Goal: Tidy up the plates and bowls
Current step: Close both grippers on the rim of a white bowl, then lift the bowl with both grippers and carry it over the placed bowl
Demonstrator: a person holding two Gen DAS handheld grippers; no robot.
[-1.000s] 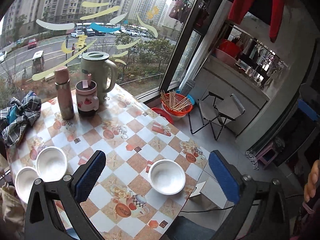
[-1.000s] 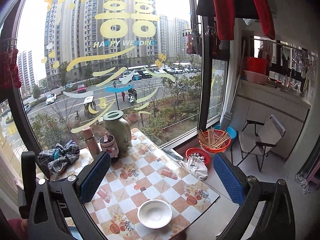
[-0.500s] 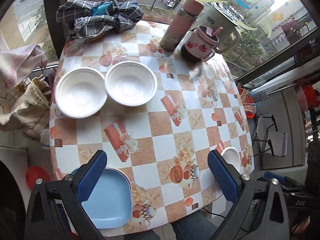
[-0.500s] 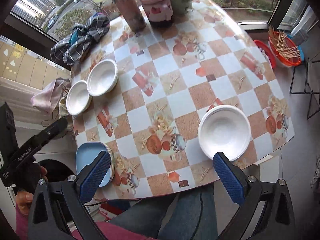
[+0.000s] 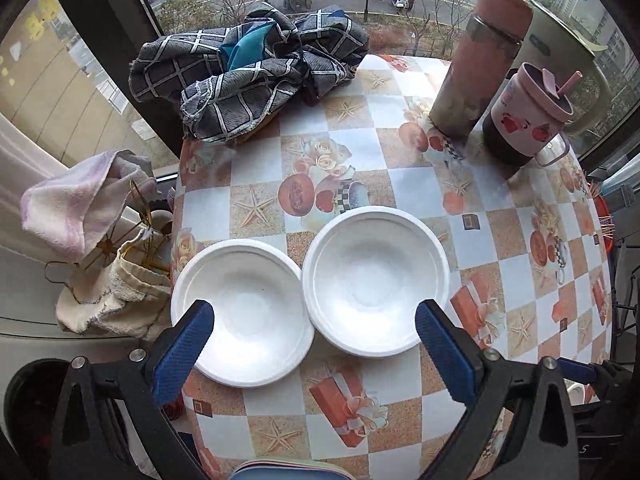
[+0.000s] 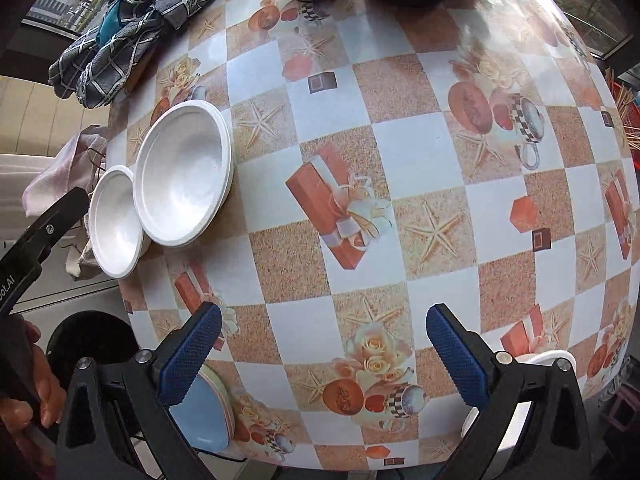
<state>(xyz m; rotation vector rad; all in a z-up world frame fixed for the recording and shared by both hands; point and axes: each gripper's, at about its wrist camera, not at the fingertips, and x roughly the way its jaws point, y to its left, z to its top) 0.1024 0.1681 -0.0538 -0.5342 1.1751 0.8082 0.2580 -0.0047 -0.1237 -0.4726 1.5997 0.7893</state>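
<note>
Two white bowls [image 5: 312, 292] sit side by side, rims touching, at centre of the left wrist view on the checked table [image 5: 400, 184]. Left gripper [image 5: 314, 344] spread wide above them, holding nothing. Right gripper [image 6: 324, 350] likewise wide and empty; blue plate [image 6: 200, 412] lower left, another white bowl [image 6: 548, 360] lower right.

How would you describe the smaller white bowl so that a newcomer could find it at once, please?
Find the checked table and the plaid cloth at its far corner. Nearer than the cloth, two white bowls sit together. The smaller bowl is the outer one, at the table's edge, its rim tucked under the larger bowl.
</note>
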